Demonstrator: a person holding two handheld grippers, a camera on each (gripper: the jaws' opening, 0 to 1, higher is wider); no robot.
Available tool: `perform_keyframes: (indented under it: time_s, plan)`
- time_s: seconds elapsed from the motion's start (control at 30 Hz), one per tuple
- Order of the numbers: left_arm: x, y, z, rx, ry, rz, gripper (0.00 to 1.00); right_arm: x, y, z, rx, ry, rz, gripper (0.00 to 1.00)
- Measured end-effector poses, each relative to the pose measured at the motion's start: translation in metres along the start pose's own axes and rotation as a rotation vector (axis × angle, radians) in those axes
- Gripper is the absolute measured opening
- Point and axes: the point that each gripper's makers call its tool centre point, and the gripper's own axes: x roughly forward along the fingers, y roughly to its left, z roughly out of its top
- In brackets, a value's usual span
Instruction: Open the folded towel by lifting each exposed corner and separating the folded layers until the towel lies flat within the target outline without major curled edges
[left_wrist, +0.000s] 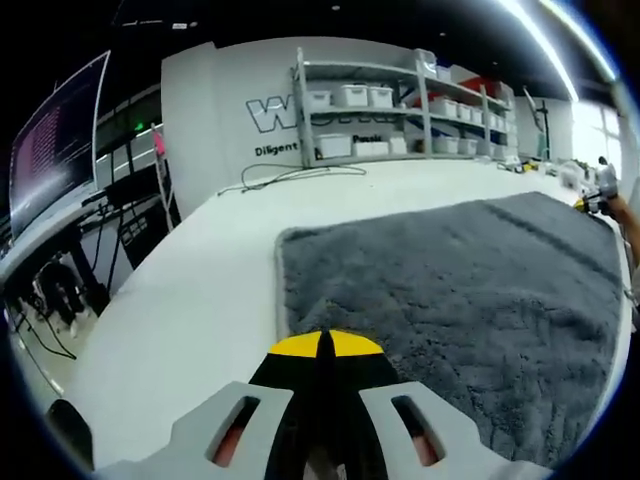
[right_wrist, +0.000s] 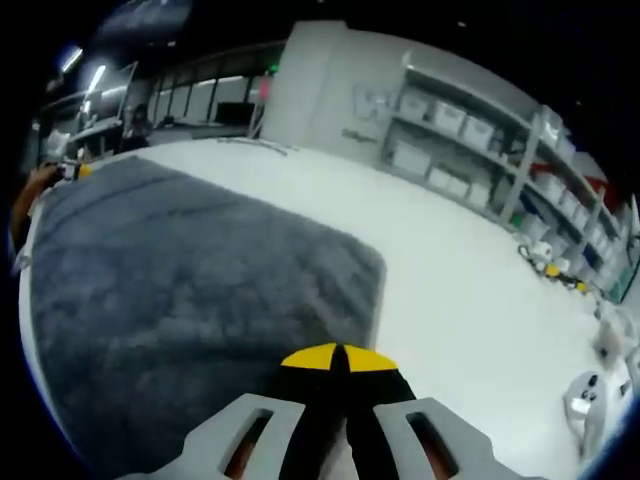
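A grey shaggy towel (left_wrist: 460, 300) lies spread out on the white table (left_wrist: 190, 300); no target outline can be made out. In the left gripper view my left gripper (left_wrist: 325, 345) is shut, its yellow tips meeting right over the towel's left edge. That edge runs under the tips, and no cloth shows between them. The right gripper view shows the same towel (right_wrist: 190, 290) with my right gripper (right_wrist: 340, 357) shut over its right edge, just below a corner (right_wrist: 378, 262). The other gripper (left_wrist: 597, 195), held by a hand, shows small across the towel, and likewise the other gripper (right_wrist: 60, 172) in the right gripper view.
Shelving (left_wrist: 400, 105) with white bins stands behind the table, and cables (left_wrist: 300, 175) lie at its far edge. A monitor (left_wrist: 55, 150) and desks stand off to the left. Small items (right_wrist: 590, 395) sit on the table at the right.
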Motion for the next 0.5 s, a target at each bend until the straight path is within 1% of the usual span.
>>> perform_keyframes:
  time_s: [0.1,0.27,0.4,0.43,0.5]
  plan:
    - [-0.0007,0.0024,-0.0003,0.002,0.003,0.005,0.01,-0.0020,0.0000,-0.0013,0.000,0.002,-0.011,0.00]
    - [-0.0013,0.0062,-0.0007,0.001,0.008,0.013,0.01,-0.0049,0.0059,-0.0016,-0.003,0.004,-0.015,0.00]
    - [-0.0005,0.0069,-0.0004,0.007,0.013,0.016,0.01,-0.0039,0.0046,-0.0014,-0.010,0.011,-0.018,0.00]
    - [-0.0001,0.0073,-0.0002,0.007,0.014,0.016,0.01,-0.0016,0.0009,-0.0009,-0.010,0.016,-0.018,0.00]
    - [-0.0005,0.0056,0.0010,-0.008,0.014,0.009,0.01,0.0004,-0.0013,0.0006,-0.015,0.024,-0.019,0.00]
